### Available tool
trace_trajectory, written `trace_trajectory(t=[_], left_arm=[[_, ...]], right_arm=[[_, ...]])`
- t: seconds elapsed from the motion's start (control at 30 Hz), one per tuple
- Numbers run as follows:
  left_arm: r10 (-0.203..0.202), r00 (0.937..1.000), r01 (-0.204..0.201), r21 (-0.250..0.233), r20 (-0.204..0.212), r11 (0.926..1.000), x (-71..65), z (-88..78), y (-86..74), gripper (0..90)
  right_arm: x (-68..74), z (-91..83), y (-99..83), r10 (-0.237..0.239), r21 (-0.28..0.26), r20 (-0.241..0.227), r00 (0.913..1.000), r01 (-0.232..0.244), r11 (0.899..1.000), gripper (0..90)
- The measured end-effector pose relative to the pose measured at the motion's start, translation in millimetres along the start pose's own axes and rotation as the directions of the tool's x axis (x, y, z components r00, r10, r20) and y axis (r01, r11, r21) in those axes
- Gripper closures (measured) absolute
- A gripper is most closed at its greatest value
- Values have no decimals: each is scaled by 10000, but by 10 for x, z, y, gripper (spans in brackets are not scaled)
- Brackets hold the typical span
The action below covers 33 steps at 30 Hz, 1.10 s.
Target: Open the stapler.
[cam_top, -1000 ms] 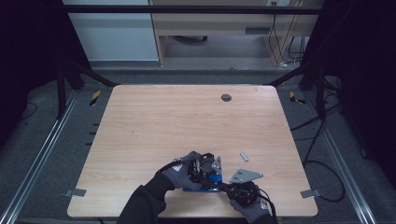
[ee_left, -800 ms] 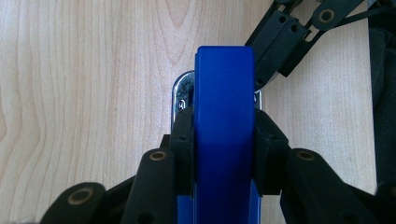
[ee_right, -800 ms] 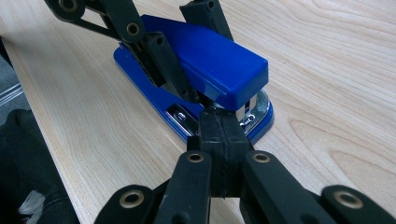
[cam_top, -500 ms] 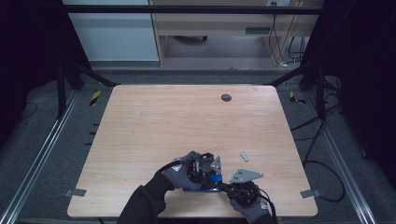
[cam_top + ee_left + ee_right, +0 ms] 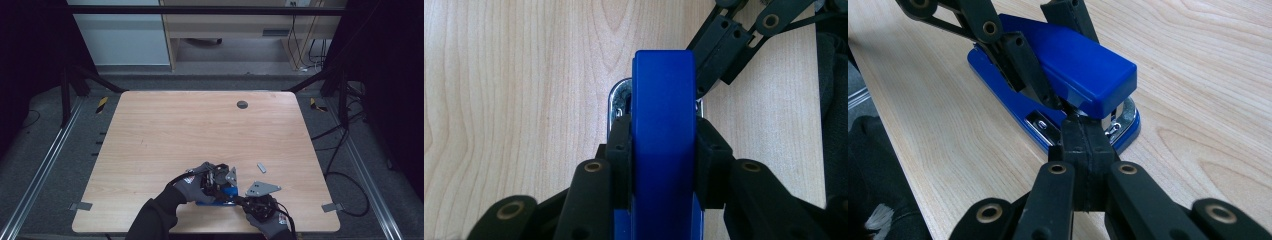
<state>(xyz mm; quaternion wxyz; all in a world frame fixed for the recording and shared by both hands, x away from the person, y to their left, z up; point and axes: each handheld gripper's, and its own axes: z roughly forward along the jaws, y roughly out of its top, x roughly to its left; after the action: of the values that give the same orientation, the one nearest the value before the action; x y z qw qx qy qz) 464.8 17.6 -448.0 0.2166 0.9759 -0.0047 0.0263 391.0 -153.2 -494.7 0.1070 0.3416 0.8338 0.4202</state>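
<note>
Since the left gripper [image 5: 663, 150] is already clamped on the blue stapler's [image 5: 664, 125] top arm, w/ the stapler sitting on the table [image 5: 165, 130] near the front edge, the holding part looks done imo. Right gripper [image 5: 1082, 131] has its jaws pressed fully together, tips poked into the stapler's mouth, gripping nothing afaict. Whatever it's poking at in there, prob the staple channel, looks like what's left.
</note>
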Motion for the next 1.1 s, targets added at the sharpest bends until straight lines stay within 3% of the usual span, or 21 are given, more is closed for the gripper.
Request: trace_trajectory(t=[0.43,0.97,1.03,1.07,1.1], left_arm=[[-7,10000,7,-25,-4,10000,-2,-3,-2,662],[-73,10000,73,-149,-25,9999,-14,-12,-12,662],[-410,9990,420,-779,149,9961,7,-90,-49,662],[-410,9990,420,-779,149,9961,7,-90,-49,662],[-599,9974,658,-1722,392,9829,45,-336,-98,662]], right_arm=[[0,-2,4,80,69,-26,10000,-80,9999,900],[7,1,2,-188,25,54,9998,188,9998,900],[6,-1,3,-79,58,42,10000,79,10000,900],[6,-1,3,-79,58,42,10000,79,10000,900],[-1,-14,3,-17,59,78,10000,16,10000,900]])
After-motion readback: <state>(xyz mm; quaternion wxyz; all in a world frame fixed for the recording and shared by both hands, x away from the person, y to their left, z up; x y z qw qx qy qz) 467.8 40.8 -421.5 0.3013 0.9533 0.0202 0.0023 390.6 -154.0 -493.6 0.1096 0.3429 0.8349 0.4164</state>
